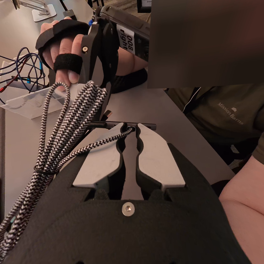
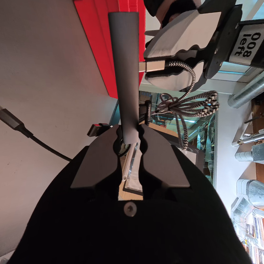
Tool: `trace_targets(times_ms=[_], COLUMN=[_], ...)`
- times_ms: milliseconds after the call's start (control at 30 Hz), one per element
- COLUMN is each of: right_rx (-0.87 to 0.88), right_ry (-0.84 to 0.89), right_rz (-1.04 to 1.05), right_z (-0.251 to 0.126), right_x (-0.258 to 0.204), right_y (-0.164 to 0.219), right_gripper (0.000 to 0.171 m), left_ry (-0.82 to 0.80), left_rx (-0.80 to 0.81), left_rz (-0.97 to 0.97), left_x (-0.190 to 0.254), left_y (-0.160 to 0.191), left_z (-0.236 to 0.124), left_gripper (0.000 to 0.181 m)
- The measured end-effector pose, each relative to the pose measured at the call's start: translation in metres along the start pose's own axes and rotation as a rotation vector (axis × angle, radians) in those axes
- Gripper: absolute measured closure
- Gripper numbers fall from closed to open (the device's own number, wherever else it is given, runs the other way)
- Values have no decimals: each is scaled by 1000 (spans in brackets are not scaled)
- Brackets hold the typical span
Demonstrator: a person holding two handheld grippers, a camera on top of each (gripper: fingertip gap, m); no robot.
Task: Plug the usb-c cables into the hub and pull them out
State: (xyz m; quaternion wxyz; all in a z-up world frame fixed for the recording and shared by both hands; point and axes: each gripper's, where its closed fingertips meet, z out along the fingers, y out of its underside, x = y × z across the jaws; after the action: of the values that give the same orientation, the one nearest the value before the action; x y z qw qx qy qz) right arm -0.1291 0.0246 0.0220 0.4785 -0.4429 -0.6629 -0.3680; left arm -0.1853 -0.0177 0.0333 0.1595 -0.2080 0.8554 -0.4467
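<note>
Tabletop [image 1: 150, 108] lay pale beneath everything. We held the grey hub [image 2: 124, 68] above it, our right hand-held gripper [image 2: 128, 132] pinching one end. Our left hand-held gripper [image 1: 130, 127] pinched the silver plug [image 2: 153, 66] of the black-and-white braided cable [image 1: 60, 135], seated against the hub's side; its coiled bundle hung alongside.

left gripper [image 1: 130, 127] | clamps braided cable [image 1: 100, 144] plug | at hub [image 1: 147, 126]
</note>
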Motion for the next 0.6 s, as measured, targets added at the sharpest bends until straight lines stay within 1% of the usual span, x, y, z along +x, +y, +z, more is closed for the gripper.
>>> trace_targets(times_ms=[200, 500, 600], right_rx=[-3, -3, 3], right_ry=[11, 5, 10], right_rz=[18, 42, 47], right_z=[-1, 0, -1], right_x=[3, 2, 3], right_y=[2, 3, 3], right_gripper=[148, 148, 148], left_ry=[5, 23, 7], left_rx=[35, 60, 52], left_rz=[-1, 7, 8], left_x=[-2, 1, -2], left_y=[-3, -6, -5], left_z=[-1, -2, -2], left_gripper=[171, 171, 171])
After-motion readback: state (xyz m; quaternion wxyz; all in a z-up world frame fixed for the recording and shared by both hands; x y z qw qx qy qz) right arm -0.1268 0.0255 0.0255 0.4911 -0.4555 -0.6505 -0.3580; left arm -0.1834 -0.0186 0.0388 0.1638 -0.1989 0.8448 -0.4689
